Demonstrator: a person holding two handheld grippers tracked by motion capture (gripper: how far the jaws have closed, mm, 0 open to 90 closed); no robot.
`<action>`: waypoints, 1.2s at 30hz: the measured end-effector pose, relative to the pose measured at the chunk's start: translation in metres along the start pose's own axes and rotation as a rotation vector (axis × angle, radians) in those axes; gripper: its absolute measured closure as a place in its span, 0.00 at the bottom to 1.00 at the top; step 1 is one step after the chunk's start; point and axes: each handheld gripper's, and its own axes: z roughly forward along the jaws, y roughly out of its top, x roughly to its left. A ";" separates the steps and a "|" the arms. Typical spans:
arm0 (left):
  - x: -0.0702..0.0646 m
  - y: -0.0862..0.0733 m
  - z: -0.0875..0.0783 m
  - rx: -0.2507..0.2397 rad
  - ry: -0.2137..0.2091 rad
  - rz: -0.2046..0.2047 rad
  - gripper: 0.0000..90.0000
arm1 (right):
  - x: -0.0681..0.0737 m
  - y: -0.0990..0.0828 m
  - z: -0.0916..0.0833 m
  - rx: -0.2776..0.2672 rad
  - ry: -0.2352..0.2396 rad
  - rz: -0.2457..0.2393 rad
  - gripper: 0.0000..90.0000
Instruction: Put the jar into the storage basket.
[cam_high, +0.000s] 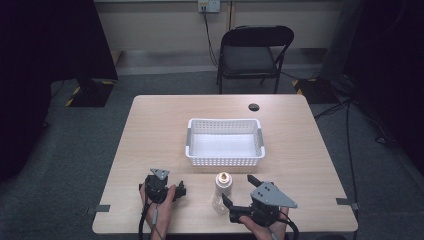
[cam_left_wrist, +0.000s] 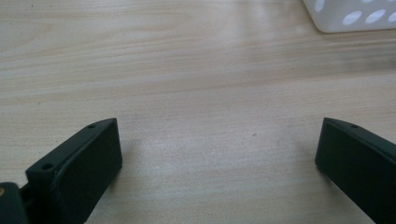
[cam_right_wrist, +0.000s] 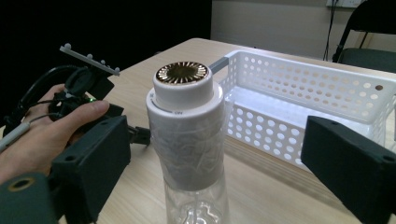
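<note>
A clear bottle (cam_high: 223, 192) with a white collar and a gold-topped cap (cam_right_wrist: 182, 73) stands upright near the table's front edge. My right gripper (cam_high: 238, 189) is open, one jaw on each side of the bottle (cam_right_wrist: 187, 135) and a gap between each jaw and the bottle. My left gripper (cam_high: 182, 190) lies low on the table to the left of the bottle, a hand around it. In the left gripper view the left gripper (cam_left_wrist: 219, 135) is open over bare wood with nothing between its jaws.
A white perforated basket (cam_high: 224, 121), empty, sits mid-table just behind the bottle; its corner (cam_left_wrist: 345, 23) shows in the left gripper view. The wooden table (cam_high: 165, 130) has a cable hole (cam_high: 254, 107) at the back. A black folding chair (cam_high: 255, 52) stands beyond.
</note>
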 end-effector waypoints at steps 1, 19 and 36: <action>0.000 0.000 0.000 0.000 0.000 0.000 0.00 | 0.000 0.000 0.001 0.000 0.009 -0.003 0.09; 0.000 0.000 0.000 0.000 0.000 0.000 0.00 | 0.007 -0.006 0.024 0.006 0.082 -0.066 0.19; 0.000 0.000 0.000 0.000 0.000 0.001 0.00 | 0.003 -0.019 0.037 -0.003 0.088 -0.048 0.48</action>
